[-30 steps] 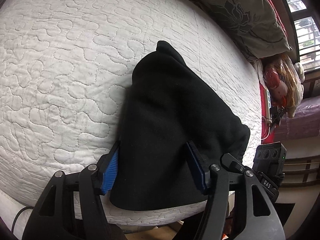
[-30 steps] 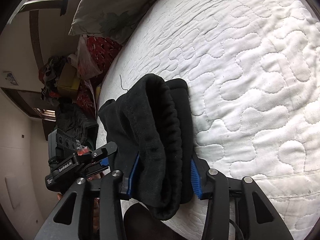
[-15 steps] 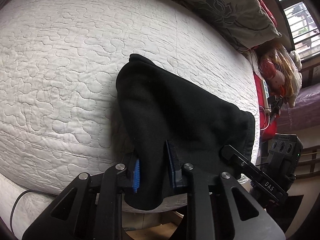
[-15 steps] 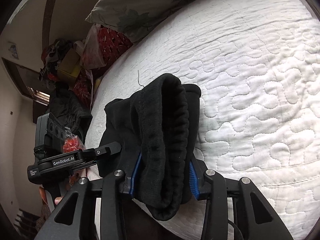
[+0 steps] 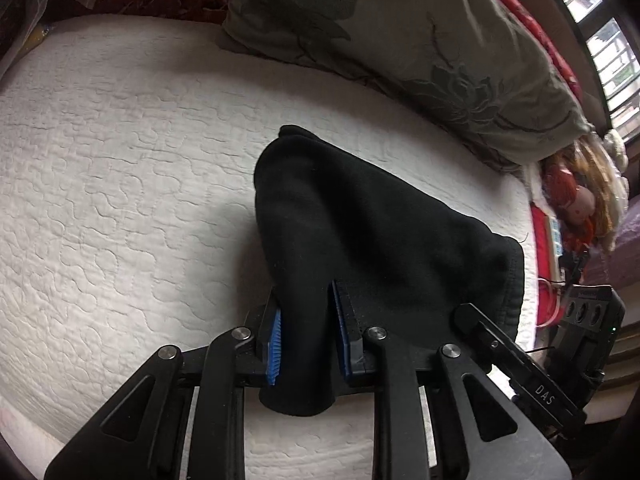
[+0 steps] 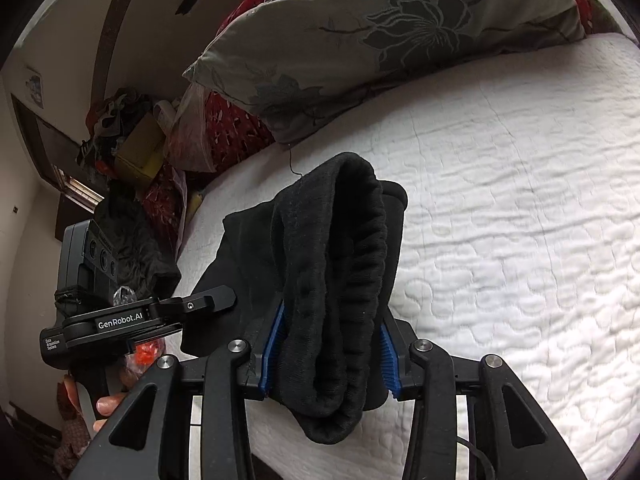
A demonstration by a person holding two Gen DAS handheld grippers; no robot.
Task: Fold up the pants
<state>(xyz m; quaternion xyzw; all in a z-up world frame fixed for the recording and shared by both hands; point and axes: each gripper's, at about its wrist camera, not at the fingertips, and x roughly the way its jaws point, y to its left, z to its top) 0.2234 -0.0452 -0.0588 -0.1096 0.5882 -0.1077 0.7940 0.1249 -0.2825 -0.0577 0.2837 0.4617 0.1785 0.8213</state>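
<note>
Your left hand-held gripper (image 5: 306, 330) is pinching a bunched fold of the black pants (image 5: 372, 240). The blue pads (image 5: 275, 350) sit on either side of the cloth, and a short tail of it hangs out below them. Those jaws have just been closing, and the fabric is right there between them.

Your right hand-held gripper (image 6: 330, 354) is clamped on the thick ribbed waistband end of the same pants (image 6: 332, 264). Its blue pads (image 6: 387, 354) press the roll from both sides, and a fat loop droops under them. Those jaws eased apart a touch just now, but the cloth sits squeezed between the pads.

Taking the big floral pillow (image 5: 420, 40) as your landmark, the pants hang in a dark bundle on the near side of it, raised over the white quilted bed (image 5: 120, 168). In the right wrist view the left hand-held gripper (image 6: 208, 302) shows beside the pants, on the side away from the pillow (image 6: 380, 28), with your fingers (image 6: 106, 404) around its handle.
</note>
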